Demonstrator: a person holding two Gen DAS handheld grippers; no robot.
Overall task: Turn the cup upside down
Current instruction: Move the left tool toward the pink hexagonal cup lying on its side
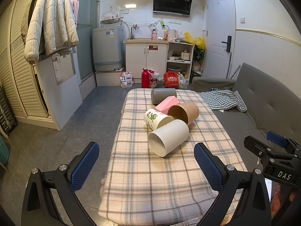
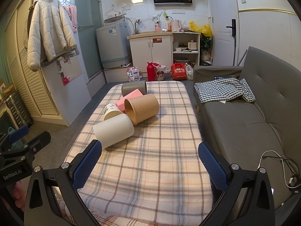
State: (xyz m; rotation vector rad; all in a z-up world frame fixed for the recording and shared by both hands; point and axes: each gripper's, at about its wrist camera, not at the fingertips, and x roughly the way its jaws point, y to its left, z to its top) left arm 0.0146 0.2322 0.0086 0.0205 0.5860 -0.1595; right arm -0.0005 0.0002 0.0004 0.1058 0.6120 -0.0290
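Several cups lie on their sides in a cluster on the plaid-covered table (image 1: 150,179). Nearest is a plain white cup (image 1: 168,137) (image 2: 114,130), its mouth facing the near left. Behind it lie a white cup with a green print (image 1: 156,119) (image 2: 111,111), a brown cup (image 1: 183,112) (image 2: 142,108), a pink cup (image 1: 167,103) (image 2: 128,98) and a grey cup (image 1: 163,95) (image 2: 134,88). My left gripper (image 1: 146,167) is open and empty, short of the white cup. My right gripper (image 2: 150,167) is open and empty, to the right of the white cup.
A grey sofa (image 2: 254,124) runs along the table's right side, with a checked cloth (image 2: 223,90) on it and a white cable (image 2: 278,167) near its front. Beyond the table on the floor stand a red flask (image 1: 145,78) and bags. The right gripper (image 1: 272,150) shows at the left view's edge.
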